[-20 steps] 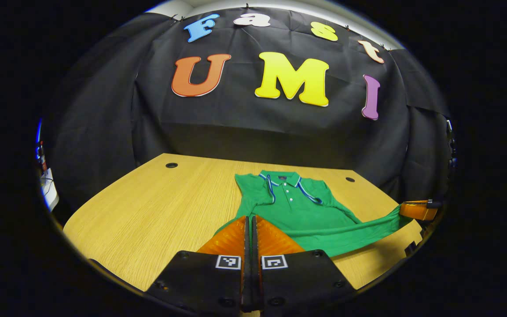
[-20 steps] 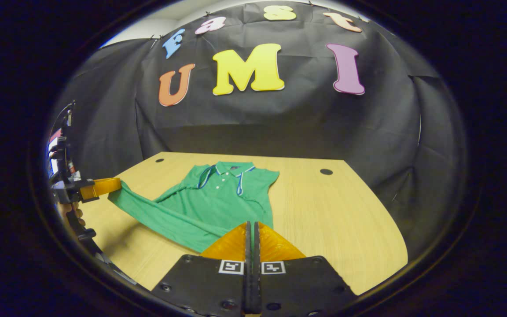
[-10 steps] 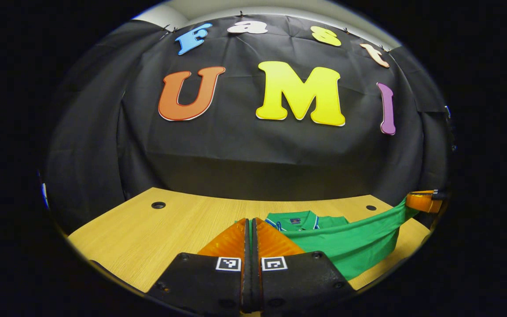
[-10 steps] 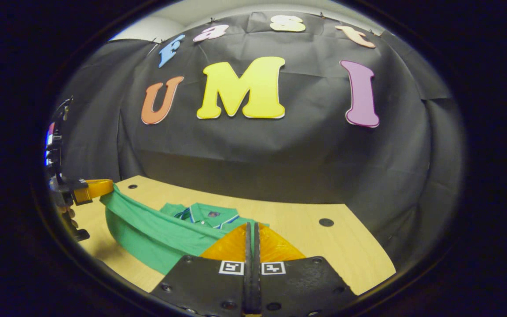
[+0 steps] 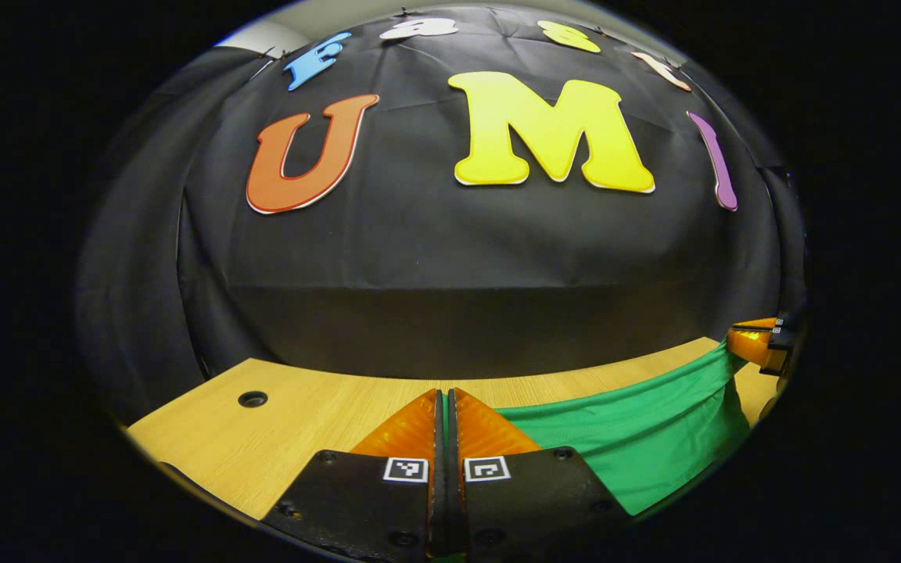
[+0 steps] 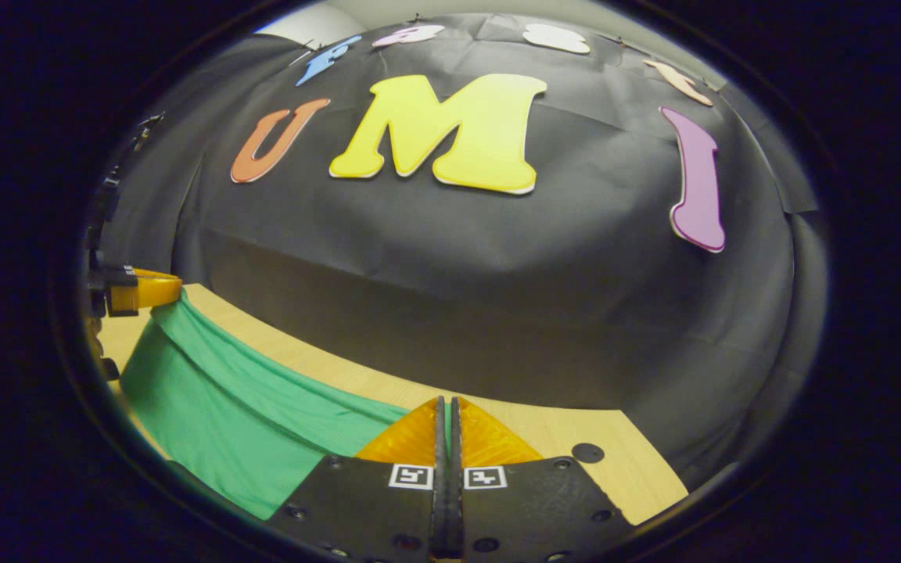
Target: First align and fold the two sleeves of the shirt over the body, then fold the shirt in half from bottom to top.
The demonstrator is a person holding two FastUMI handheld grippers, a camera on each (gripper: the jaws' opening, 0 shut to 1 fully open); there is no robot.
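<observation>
Spanning wooden table (image 5: 302, 407) before black cloth wall (image 5: 435, 250): shirt (image 5: 638, 438), both grippers' fingers (image 5: 419, 422) clamped.

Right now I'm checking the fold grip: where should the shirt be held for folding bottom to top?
By the hem's two ends, as now: left gripper and right gripper each pinch an end, so the green shirt hangs taut between them.

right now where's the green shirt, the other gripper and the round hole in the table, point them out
green shirt (image 5: 622, 446): left gripper view, on the raised stretch of fabric.
right gripper (image 5: 749, 344): left gripper view, at its fingertips holding the hem.
table hole (image 5: 253, 399): left gripper view, at its centre.
</observation>
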